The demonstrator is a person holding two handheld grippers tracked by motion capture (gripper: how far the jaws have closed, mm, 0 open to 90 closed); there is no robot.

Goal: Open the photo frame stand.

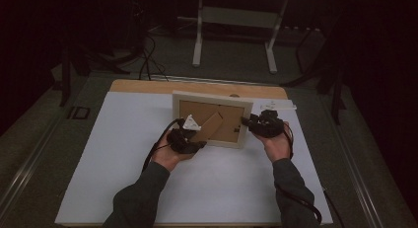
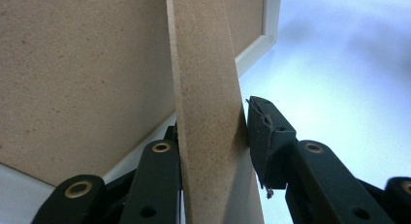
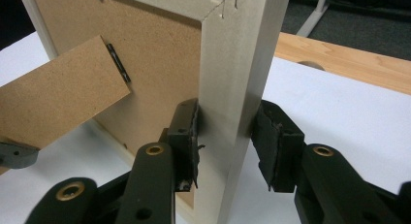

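High view: the frame (image 1: pixel 213 118) stands on its long edge on the white surface (image 1: pixel 123 154), back toward the person. Left gripper view: the left tongs (image 2: pixel 213 136) hold the stand (image 2: pixel 208 88). Right gripper view: the right tongs (image 3: pixel 225 136) pinch the frame's side.

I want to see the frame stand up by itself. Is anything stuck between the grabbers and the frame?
Nothing visible. The left gripper has its jaws right on the brown stand, and the right gripper has its jaws around the frame edge, with nothing in between.
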